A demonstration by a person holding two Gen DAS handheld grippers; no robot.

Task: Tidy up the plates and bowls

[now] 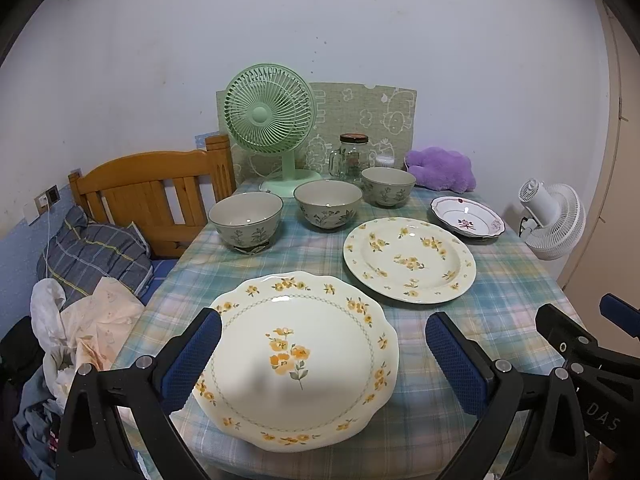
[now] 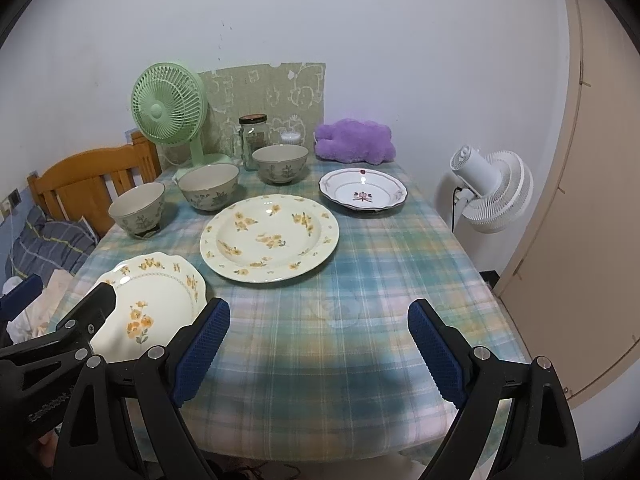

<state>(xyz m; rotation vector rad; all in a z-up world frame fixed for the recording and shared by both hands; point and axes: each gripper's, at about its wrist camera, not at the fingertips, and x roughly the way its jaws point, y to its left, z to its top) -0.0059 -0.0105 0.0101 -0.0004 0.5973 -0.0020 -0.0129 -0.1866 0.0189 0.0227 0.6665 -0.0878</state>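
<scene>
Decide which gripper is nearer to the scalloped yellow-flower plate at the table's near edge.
Left. The left gripper is open right over the scalloped plate, fingers on either side. The right gripper is open over bare tablecloth, beside the plate.

Left gripper held low and level, jaws spread wide, nothing between the blue pads. Right gripper alongside, just beside it, jaws likewise spread and empty.

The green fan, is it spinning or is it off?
Cannot tell for sure. The green fan shows only its grille and hub; the blades behind it are not clear, and no motion blur shows.
</scene>
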